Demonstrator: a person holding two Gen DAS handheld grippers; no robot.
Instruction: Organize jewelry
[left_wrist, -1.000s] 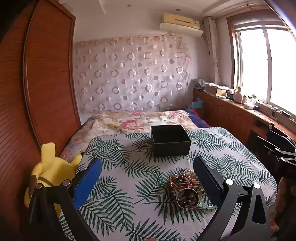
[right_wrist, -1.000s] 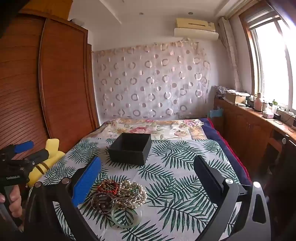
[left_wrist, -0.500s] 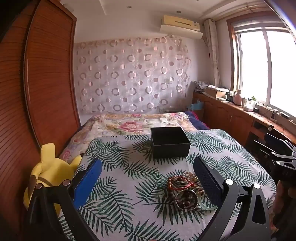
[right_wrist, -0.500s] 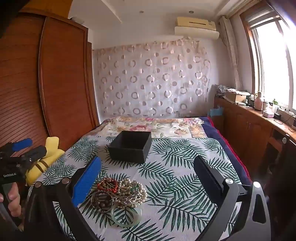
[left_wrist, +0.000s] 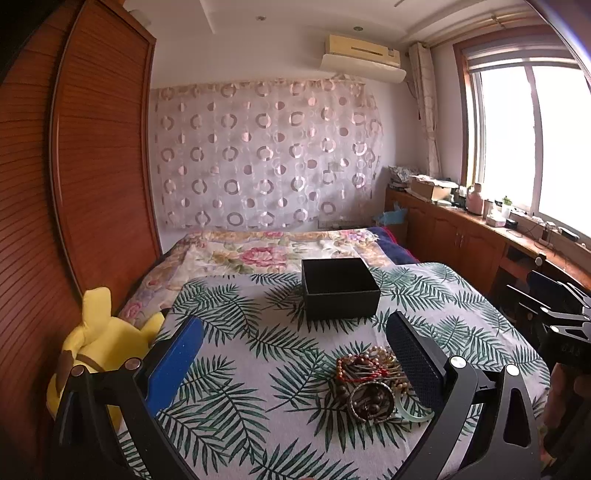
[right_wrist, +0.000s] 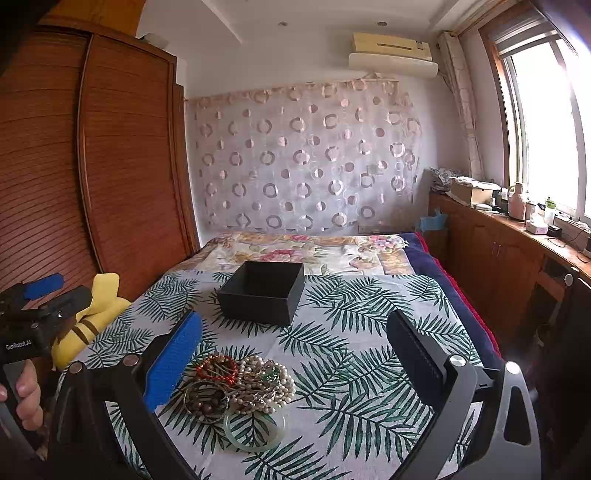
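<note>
Jewelry pile (right_wrist: 240, 391) sits on the fern-print bench, on the near side of the open black box (right_wrist: 262, 291). Right tool (right_wrist: 291, 354) is spread wide and empty, pile hugging its blue finger. Left tool (left_wrist: 295, 354) is likewise spread, pile by its black finger. Its body reads "GenRobot.AI". Neither looks clearly closer.

Bedroom, daylit. Wooden slatted wardrobe (left_wrist: 92, 166) along the left wall. Far wall hung with sheer curtain (left_wrist: 266, 155), circle pattern. Cream air conditioner (left_wrist: 362, 51) mounted high, near the ceiling. Large window (left_wrist: 532, 147) at right, overexposed. Beneath it, low wooden cabinets (left_wrist: 461, 240) with cluttered top; items too small to identify. Bed with floral bedspread (left_wrist: 266, 251).
</note>
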